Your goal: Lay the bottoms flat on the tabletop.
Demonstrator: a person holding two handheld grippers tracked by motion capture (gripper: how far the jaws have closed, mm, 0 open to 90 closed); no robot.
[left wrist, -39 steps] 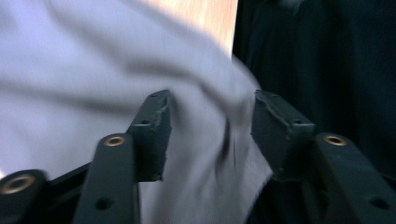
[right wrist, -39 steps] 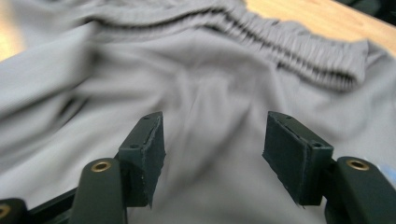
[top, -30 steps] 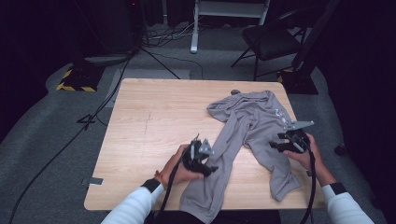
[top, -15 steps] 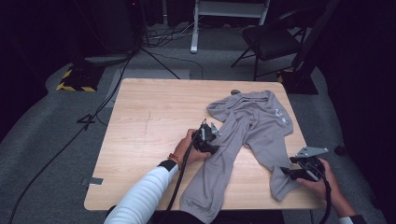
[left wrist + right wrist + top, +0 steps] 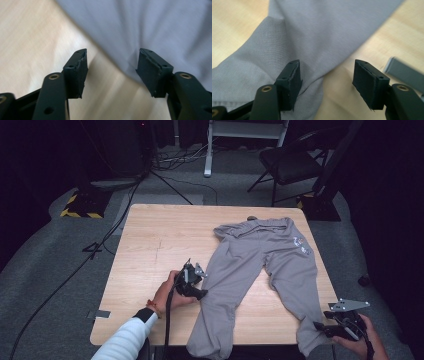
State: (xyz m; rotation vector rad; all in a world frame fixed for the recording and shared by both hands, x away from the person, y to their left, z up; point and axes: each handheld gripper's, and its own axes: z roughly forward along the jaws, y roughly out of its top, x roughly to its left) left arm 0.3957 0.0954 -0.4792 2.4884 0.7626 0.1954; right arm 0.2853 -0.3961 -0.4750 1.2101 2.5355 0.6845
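No text, label or number can be read. The grey trousers (image 5: 265, 265) carry a small blurred mark near one hip, well beyond both pairs of jaws, too small to make out.

My left gripper (image 5: 192, 281) black with a black cable trailing, white ribbed sleeve (image 5: 125, 340) and orange wristband (image 5: 152, 306) behind it, my right gripper (image 5: 336, 327) black under a grey three-cornered plate, brass-ringed screws beside matte fingers (image 5: 76, 71).

Light wooden table (image 5: 150, 245) — grey trousers (image 5: 260, 265) spread flat on it.
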